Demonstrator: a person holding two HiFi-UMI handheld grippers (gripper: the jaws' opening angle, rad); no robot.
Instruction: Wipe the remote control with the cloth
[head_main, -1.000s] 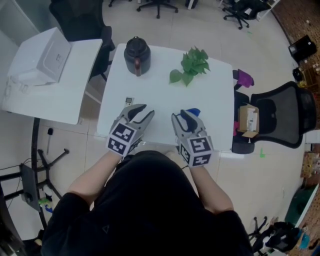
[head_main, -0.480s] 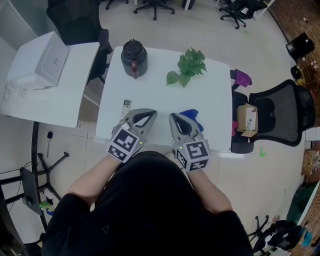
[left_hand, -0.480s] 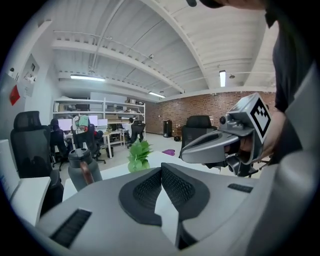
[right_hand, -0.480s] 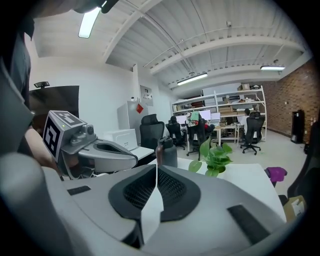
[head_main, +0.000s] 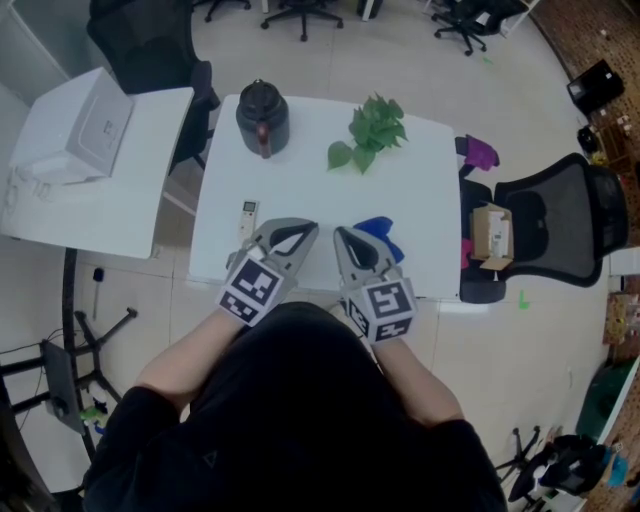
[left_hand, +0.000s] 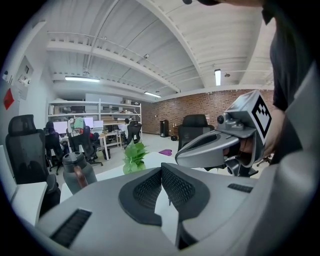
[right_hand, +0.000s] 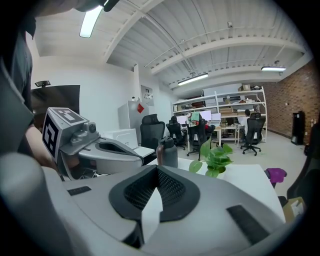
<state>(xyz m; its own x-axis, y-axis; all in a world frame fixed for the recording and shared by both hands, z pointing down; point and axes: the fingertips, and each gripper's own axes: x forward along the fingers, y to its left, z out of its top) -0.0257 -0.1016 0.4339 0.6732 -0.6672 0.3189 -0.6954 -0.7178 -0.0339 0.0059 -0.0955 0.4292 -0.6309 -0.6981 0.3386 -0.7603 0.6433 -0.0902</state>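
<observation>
Left claw (head_main: 303, 231) and right claw (head_main: 341, 237) are both pressed together, empty (2 blunt noses). Reaching like that could shove the remote (head_main: 248, 211), just left of them, off the table (head_main: 300, 165).

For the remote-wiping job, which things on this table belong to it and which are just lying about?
Belongs to the job:
remote control
blue cloth
left claw and right claw, both shut and empty

Lying about:
dark jug
green plant
</observation>
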